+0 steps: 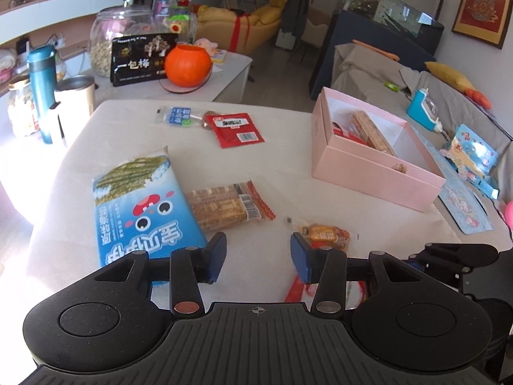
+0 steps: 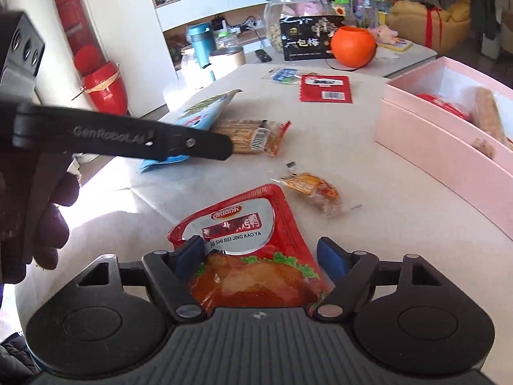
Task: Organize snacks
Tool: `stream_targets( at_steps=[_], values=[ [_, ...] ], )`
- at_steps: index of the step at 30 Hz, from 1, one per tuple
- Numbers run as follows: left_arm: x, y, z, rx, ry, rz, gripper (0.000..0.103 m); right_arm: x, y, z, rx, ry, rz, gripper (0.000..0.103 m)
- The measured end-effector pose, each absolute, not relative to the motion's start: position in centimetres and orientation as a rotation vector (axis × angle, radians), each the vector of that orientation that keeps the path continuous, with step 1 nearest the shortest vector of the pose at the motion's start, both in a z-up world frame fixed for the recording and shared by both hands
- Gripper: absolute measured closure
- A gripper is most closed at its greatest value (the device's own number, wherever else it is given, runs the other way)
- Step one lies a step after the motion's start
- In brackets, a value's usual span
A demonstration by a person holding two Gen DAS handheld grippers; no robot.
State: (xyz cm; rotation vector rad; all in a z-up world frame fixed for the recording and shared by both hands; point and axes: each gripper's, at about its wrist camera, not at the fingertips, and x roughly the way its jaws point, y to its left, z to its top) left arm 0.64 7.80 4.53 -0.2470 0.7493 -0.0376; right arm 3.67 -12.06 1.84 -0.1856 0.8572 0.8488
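My left gripper [image 1: 258,256] hovers open over the cream table [image 1: 282,166], with nothing between its blue pads. A blue seaweed-snack bag [image 1: 141,211] and a cracker packet [image 1: 224,207] lie just ahead on the left. A small orange packet [image 1: 327,234] lies by the right pad. My right gripper [image 2: 259,255] is open above a red roast-duck packet [image 2: 243,234] lying flat on the table. Its left pad overlaps the packet's edge and its right pad stands clear. The open pink box [image 1: 378,157] [image 2: 442,134] holds a cracker packet and something red. A red sachet [image 1: 237,128] and a clear blue packet [image 1: 174,117] lie at the far side.
A person's hand [image 2: 38,218] grips the left tool at the left of the right wrist view. Behind the table stands a side table with an orange pumpkin bowl [image 1: 188,65], a black box [image 1: 142,59], a glass jar [image 1: 109,41], a teal flask [image 1: 40,93] and a cream cup [image 1: 77,106]. A grey sofa [image 1: 449,118] lies to the right.
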Motion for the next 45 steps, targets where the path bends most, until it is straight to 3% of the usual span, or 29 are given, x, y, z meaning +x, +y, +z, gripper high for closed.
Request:
stream_targets(
  at_steps=[7,10,16,18,20,30,35,41,45],
  values=[
    [1.7,4.1,3.7,-0.131,0.746,-0.164,0.054,4.8,-17.5,1.7,-0.129,0.824,0.604,0.026],
    [2.7,2.2,3.7,-0.020,0.721,-0.216,0.054,5.7,-19.8,1.0,-0.075,0.790,0.531,0.016],
    [5.9,-1.2,3.2,0.120,0.759,-0.272,0.053,5.5,-20.6,0.3,-0.067,0.741,0.523,0.013],
    [7.0,-1.8,2.5,0.135,0.782,-0.251,0.058,5.5,-20.6,0.4,-0.071,0.741,0.512,0.010],
    [7.6,-1.9,1.7,0.128,0.811,-0.250,0.074,5.6,-20.8,0.4,-0.055,0.744,0.520,0.009],
    [2.0,2.2,1.2,0.045,0.767,-0.089,0.075,5.9,-20.5,0.3,-0.060,0.759,0.557,0.000],
    [-0.3,4.3,0.7,-0.073,0.707,-0.088,0.075,6.3,-21.0,0.5,-0.024,0.796,0.579,0.000],
    [-0.9,3.8,0.2,-0.031,0.649,-0.083,0.073,6.2,-19.7,1.2,0.078,0.865,0.455,0.000],
    [-1.0,3.8,0.2,-0.036,0.644,-0.085,0.073,5.4,-17.3,0.7,-0.007,0.843,0.361,0.000]
  ],
)
